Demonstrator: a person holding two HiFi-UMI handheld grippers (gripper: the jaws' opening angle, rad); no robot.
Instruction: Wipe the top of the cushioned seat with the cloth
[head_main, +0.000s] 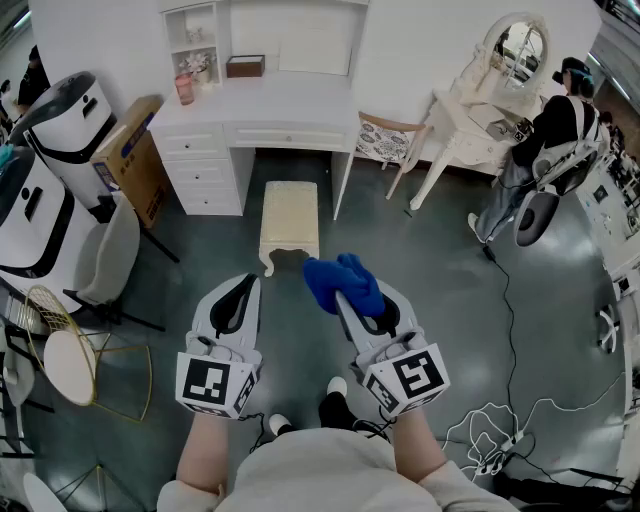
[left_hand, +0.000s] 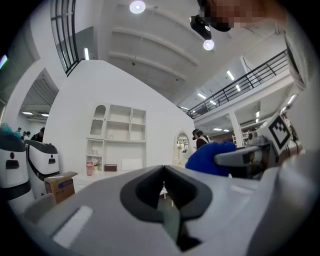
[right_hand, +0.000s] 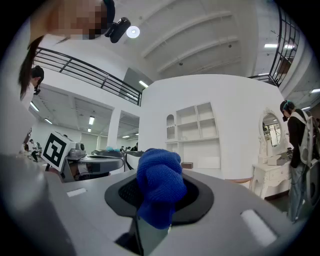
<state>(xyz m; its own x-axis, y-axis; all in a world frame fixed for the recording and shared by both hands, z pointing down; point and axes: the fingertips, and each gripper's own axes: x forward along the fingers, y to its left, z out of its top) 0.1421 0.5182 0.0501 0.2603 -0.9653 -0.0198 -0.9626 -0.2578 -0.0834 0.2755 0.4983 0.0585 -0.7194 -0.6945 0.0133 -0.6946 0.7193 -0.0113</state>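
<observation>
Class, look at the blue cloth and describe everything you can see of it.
The blue cloth is bright blue, knitted-looking fabric, bunched into a soft lump with rounded folds. The right gripper is shut on it, and most of the cloth bulges out beyond the jaws. It is held in the air, short of the cream cushioned seat and not touching it. Nothing else touches it.
</observation>
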